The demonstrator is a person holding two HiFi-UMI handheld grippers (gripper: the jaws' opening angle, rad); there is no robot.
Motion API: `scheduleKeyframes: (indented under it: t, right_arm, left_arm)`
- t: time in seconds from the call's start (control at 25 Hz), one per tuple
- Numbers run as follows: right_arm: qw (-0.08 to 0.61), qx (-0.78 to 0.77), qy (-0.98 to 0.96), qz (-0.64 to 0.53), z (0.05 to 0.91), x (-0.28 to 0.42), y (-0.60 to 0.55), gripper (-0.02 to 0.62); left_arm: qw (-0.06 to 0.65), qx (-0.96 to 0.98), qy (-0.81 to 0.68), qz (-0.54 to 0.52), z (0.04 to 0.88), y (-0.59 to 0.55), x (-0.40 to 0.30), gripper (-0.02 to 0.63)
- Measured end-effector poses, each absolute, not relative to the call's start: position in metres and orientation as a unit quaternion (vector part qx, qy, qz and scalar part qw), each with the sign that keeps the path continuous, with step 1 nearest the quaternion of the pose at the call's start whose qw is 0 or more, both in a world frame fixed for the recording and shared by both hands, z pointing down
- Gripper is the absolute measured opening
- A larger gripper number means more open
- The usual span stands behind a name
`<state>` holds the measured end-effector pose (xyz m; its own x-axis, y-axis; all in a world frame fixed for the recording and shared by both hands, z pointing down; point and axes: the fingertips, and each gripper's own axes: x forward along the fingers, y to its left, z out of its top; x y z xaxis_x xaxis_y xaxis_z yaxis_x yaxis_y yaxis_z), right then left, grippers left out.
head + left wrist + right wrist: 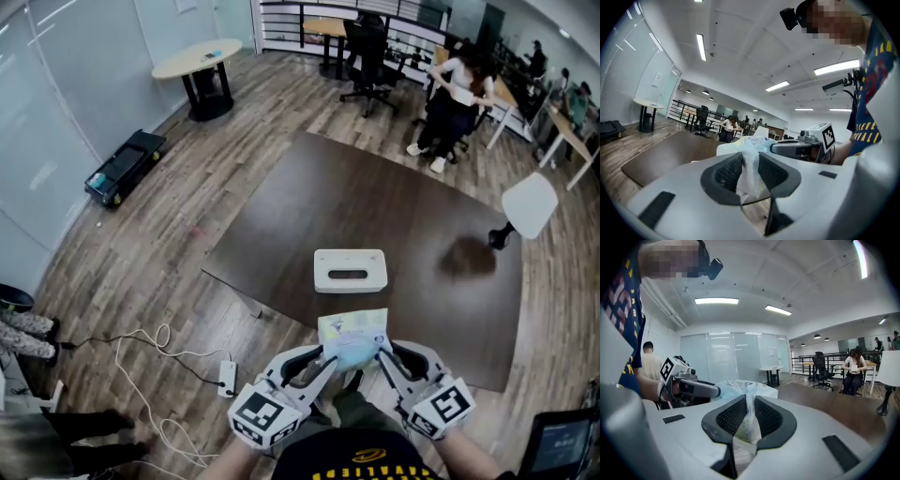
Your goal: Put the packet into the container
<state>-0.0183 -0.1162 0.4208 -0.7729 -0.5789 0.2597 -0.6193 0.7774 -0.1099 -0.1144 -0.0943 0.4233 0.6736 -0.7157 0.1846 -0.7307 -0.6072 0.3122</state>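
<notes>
Currently: left gripper [750, 172] pinching packet [353, 336] at one edge, right gripper [748, 417] pinching opposite edge, film bunched between pads of each. Packet held up between both, on near side of container [323, 273], close but apart from it. Container white, sits on dark table [375, 202]. Seated person [457, 98] well beyond container.

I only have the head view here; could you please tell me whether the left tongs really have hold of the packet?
Observer: Yes. The left gripper view shows the left tongs pinched on a bunched edge of the packet, with both pads pressing on the film.
Operator: Thank you. And the right tongs?
Observer: The right gripper view shows the right tongs pinched on another edge of the packet in the same way.
</notes>
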Motion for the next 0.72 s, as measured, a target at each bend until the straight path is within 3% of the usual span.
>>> scheduleKeyframes:
  t: [0.72]
  right_arm:
    - [0.101,0.275,-0.953,0.074,0.432,-0.009,-0.303,0.064]
  left_arm:
    - [0.140,0.879,-0.448,0.079,0.432,-0.277,-0.098,0.107]
